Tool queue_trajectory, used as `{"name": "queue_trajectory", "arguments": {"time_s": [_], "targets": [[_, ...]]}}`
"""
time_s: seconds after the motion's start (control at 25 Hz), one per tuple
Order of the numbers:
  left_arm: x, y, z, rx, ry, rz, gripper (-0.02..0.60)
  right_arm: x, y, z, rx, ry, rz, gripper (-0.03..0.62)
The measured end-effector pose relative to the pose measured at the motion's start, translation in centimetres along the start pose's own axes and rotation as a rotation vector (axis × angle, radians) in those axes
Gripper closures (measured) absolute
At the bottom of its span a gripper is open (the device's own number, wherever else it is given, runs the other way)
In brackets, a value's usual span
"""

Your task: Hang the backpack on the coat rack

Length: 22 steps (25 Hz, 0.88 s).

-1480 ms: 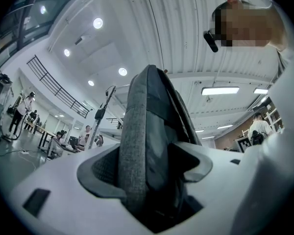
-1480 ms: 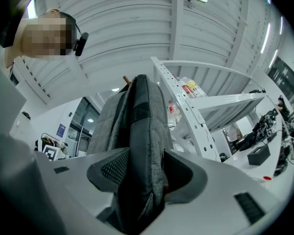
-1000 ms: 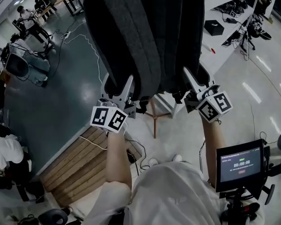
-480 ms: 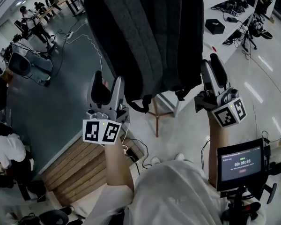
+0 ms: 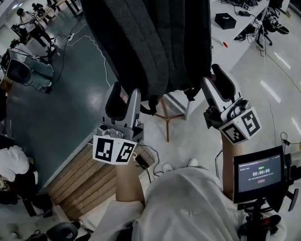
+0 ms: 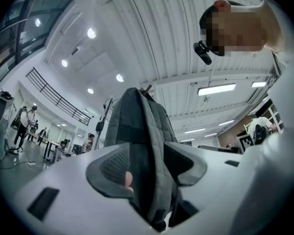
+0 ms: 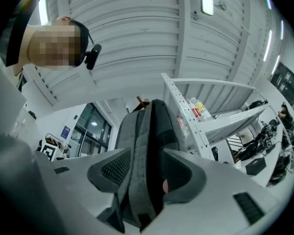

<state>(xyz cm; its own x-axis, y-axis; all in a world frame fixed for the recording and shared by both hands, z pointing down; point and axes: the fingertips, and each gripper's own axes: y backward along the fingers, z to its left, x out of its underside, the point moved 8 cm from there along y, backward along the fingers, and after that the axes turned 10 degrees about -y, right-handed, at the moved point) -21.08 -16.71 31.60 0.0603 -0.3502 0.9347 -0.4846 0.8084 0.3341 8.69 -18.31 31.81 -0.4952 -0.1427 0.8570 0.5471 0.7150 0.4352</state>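
Observation:
A dark grey backpack [image 5: 150, 34] hangs by its top from a wooden peg [image 6: 148, 88] of the coat rack, whose wooden legs [image 5: 165, 119] show beneath it. My left gripper [image 5: 124, 95] is just below and left of the bag's lower edge. It is open, its jaws have just been closing, and nothing is between them. My right gripper [image 5: 216, 82] stands open at the bag's lower right, clear of it. In both gripper views the backpack [image 6: 137, 131] [image 7: 149, 141] shows beyond the gap between the jaws, not gripped.
A white shelf unit [image 7: 196, 111] stands right beside the rack. A wooden pallet [image 5: 85, 174] and loose cables lie on the floor at lower left. A screen on a stand [image 5: 260, 172] is at my right. People work at desks [image 5: 30, 24] far left.
Both grippers have come off the backpack's bottom edge and drawn back from it. The bag now hangs on its own. The left jaws stand narrower than before.

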Motion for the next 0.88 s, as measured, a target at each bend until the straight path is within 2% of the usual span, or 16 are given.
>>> {"name": "queue_trajectory", "arguments": {"time_s": [0.08,0.12,0.2,0.36,0.52,0.88], "targets": [[1.0,0.1,-0.9,0.017,0.011,0.027,0.373,0.8,0.5,0.3,-0.003,0.018,0.038,0.398],[1.5,0.1,-1.3,0.025,0.022,0.038,0.386,1.2,0.8,0.4,0.0,0.019,0.051,0.458],[2.4,0.0,-2.1,0.042,0.037,0.061,0.422,1.8,1.2,0.4,0.009,0.011,0.07,0.513],[3.6,-0.2,-3.4,0.055,0.052,0.103,0.505,2.9,1.8,0.6,0.014,0.003,0.104,0.577],[4.0,-0.7,-3.8,0.028,0.084,0.124,0.574,3.5,1.9,0.8,0.011,-0.018,0.129,0.582],[5.1,-1.9,-5.1,0.056,0.057,0.181,0.574,4.9,1.4,0.7,0.04,-0.004,0.209,0.582]]}}
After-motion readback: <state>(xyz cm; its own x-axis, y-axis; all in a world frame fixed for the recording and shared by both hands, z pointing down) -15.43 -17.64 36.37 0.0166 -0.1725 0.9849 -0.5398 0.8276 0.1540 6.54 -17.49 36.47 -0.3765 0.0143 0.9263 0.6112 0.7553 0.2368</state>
